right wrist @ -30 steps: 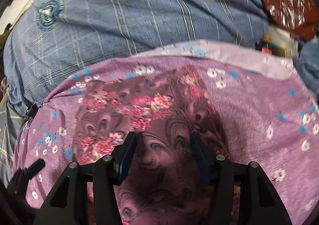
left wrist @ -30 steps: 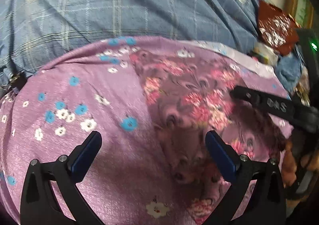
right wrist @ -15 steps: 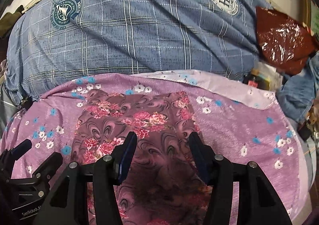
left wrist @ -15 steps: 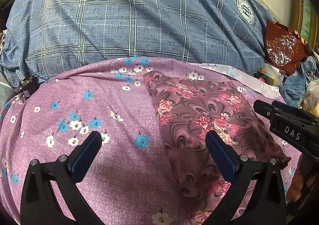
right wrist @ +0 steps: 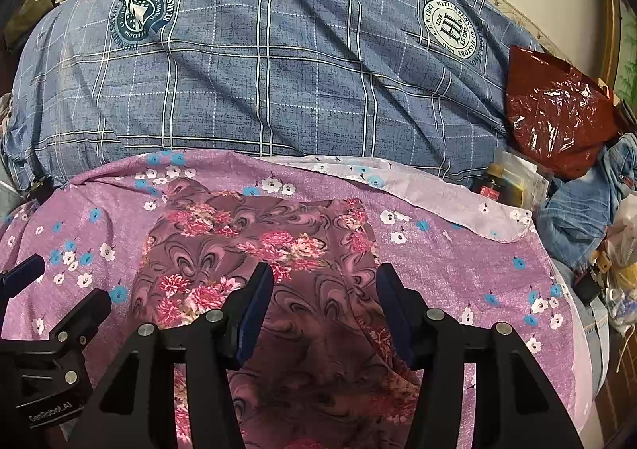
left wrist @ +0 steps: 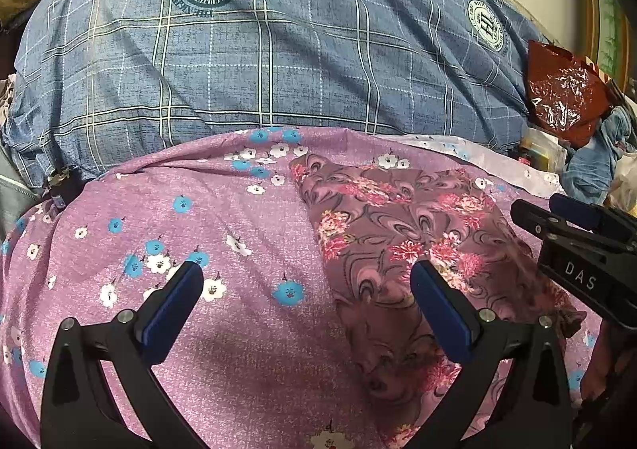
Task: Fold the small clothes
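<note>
A small mauve garment with pink flowers and swirls (left wrist: pixel 398 234) lies flat on a purple sheet with blue and white flowers (left wrist: pixel 199 218); it also shows in the right wrist view (right wrist: pixel 254 249). My left gripper (left wrist: pixel 306 281) is open and empty above the sheet, just left of the garment, its right finger over the garment's edge. My right gripper (right wrist: pixel 324 281) is open and empty above the garment's near part. The right gripper shows at the right edge of the left wrist view (left wrist: pixel 573 234), and the left gripper at the left edge of the right wrist view (right wrist: pixel 43 309).
A blue plaid cover with round badges (right wrist: pixel 278 62) lies behind the purple sheet. At the right are a dark red plastic bag (right wrist: pixel 557 106), small boxes (right wrist: pixel 509 178) and blue denim (right wrist: pixel 581 206). The purple sheet's (right wrist: pixel 517 269) right edge drops off near this clutter.
Both grippers have pulled back and up from the garment, so more of the bed shows. The garment lies where it was. Both stay open.
</note>
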A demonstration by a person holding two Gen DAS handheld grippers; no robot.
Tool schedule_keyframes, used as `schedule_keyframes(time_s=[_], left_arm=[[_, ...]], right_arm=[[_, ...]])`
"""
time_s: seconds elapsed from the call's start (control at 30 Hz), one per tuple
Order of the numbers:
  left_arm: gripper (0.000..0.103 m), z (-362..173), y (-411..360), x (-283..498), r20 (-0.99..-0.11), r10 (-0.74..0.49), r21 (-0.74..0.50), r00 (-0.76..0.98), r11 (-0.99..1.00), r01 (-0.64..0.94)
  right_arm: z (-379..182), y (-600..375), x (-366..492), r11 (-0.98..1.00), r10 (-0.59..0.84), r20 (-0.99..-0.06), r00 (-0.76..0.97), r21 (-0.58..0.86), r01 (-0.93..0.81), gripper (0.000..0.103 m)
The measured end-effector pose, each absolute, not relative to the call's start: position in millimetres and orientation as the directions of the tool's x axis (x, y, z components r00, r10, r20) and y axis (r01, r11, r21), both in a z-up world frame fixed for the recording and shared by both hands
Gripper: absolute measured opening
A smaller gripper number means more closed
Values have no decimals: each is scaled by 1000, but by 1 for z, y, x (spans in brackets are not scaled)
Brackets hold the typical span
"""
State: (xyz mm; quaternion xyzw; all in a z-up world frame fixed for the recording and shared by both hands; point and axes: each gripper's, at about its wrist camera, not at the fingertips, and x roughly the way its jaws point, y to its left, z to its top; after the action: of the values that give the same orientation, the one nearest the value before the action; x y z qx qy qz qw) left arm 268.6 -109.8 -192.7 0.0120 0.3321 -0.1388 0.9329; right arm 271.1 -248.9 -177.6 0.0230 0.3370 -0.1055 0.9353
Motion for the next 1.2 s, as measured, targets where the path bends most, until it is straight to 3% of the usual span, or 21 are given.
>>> schedule_keyframes(time_s=[0.27, 0.5, 0.83, 1.0, 1.2], left_arm=[[103, -201, -122, 272, -649, -249, -48, 719, 956, 289], [103, -229, -134, 286, -754, -180, 6, 632, 960, 281], [103, -222, -117, 291, -743, -203, -57, 638, 969, 242], [103, -240, -121, 302, -793, -173, -37, 584, 970, 239], [103, -231, -117, 298, -790, -188, -58, 584, 971, 234]], right_arm=[[-182, -248, 273, 978, -177, -643, 745, -30, 206, 54], [-186, -251, 275, 976, -178, -650, 739, -24, 214, 54], [-203, -248, 299, 974, -194, -688, 699, -49, 222, 54], [-229, -247, 325, 977, -168, -757, 632, -41, 211, 57], [-228, -246, 324, 974, -181, -751, 634, -49, 220, 55]])
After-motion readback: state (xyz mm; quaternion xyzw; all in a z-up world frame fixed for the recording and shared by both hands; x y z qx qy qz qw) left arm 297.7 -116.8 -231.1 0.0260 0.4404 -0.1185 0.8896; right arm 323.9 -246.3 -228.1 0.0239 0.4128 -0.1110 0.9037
